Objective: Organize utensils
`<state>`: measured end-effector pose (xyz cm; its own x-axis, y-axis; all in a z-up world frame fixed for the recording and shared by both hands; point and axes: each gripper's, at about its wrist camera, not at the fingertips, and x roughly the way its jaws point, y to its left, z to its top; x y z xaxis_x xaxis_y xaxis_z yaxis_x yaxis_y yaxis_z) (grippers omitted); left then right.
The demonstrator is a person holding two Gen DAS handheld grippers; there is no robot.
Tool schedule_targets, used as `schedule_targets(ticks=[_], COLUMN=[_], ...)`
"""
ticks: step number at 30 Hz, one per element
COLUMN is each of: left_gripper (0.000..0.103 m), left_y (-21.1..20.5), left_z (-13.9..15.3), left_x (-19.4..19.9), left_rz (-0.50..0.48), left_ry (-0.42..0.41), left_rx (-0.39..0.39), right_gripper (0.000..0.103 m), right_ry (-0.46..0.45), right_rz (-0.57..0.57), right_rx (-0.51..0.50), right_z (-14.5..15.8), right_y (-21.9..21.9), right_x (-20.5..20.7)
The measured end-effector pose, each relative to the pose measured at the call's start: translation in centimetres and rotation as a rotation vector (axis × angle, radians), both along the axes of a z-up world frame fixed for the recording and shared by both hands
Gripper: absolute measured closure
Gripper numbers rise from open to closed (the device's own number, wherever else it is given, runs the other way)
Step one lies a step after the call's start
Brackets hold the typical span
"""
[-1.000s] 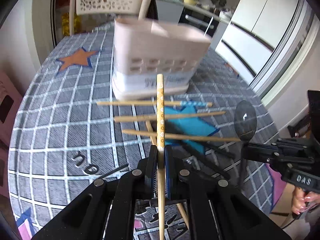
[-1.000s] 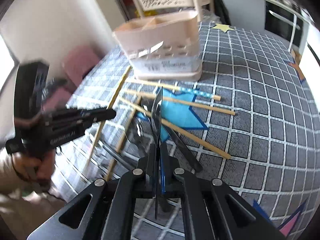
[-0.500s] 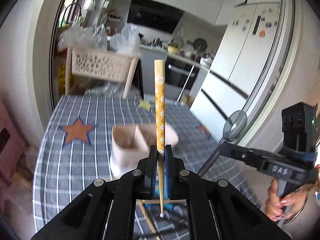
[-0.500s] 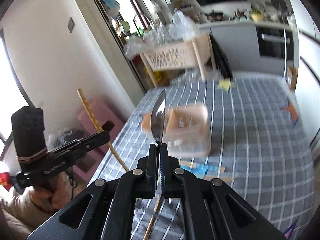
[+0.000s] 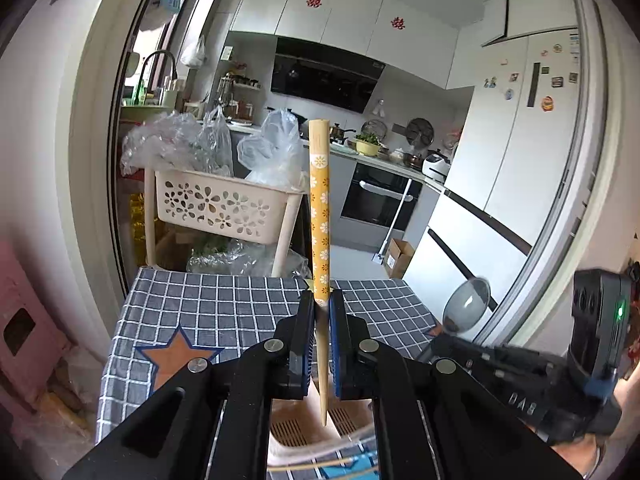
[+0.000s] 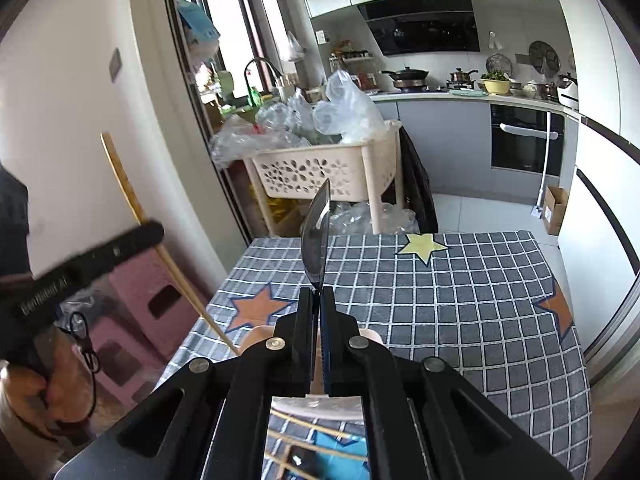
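Tabletop (image 6: 460, 312): grey checked cloth with star patches. Landmark: beige utensil holder (image 5: 304, 436), standing on the cloth, low in both wrist views.
Left gripper (image 5: 320, 320): above the holder; jaws clamped on a wooden chopstick (image 5: 320, 208) with a yellow flowered upper end, upright, tip over the holder.
Right gripper (image 6: 319, 308): above the holder; jaws closed on a metal spoon (image 6: 316, 236), bowl uppermost.
Loose chopsticks (image 6: 316, 446): flat on the cloth, nearer the camera than the holder.
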<state>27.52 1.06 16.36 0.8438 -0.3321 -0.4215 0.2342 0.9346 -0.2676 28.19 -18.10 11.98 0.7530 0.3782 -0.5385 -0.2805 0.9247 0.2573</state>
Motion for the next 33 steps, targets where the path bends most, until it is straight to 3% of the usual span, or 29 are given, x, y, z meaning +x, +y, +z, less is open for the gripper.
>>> schedule_targets(ticks=[10, 19, 21, 22, 23, 25, 32, 33], left_gripper=[0.063, 0.063, 0.063, 0.062, 0.062, 0.062, 0.062, 0.049], left_y=[-1.4, -1.7, -1.6, -1.6, -1.5, -1.3, -1.1, -1.2], left_z=[-8.9, -12.0, -12.1, -12.0, -12.0, -11.9, -11.9, -12.0], left_x=[5.0, 5.8, 5.5, 5.5, 5.4, 5.3, 5.1, 5.2], left_rz=[0.014, 0.012, 0.020, 0.022, 0.024, 0.027, 0.033, 0.033], left_ry=[0.152, 0.187, 0.184, 0.182, 0.183, 0.185, 0.179, 0.185], left_rx=[0.098, 0.146, 0.158, 0.159, 0.159, 0.159, 0.166, 0.170], right_gripper=[0.099, 0.098, 0.094, 0.083, 0.064, 0.049, 0.045, 0.045], right_ry=[0.179, 0.230, 0.232, 0.228, 0.224, 0.200, 0.132, 0.122], right_rz=[-0.009, -0.039, -0.045, -0.048, -0.051, -0.055, -0.091, -0.095], right_rx=[-0.013, -0.006, -0.006, -0.005, -0.004, 0.017, 0.051, 0.051], right_z=[-7.6, -10.0, -10.0, -9.9, -9.8, -9.3, -7.3, -7.0], right_y=[0.3, 0.2, 0.2, 0.2, 0.2, -0.1, -0.9, -1.0], right_x=[4.4, 6.2, 6.2, 6.1, 6.1, 5.9, 4.1, 3.8])
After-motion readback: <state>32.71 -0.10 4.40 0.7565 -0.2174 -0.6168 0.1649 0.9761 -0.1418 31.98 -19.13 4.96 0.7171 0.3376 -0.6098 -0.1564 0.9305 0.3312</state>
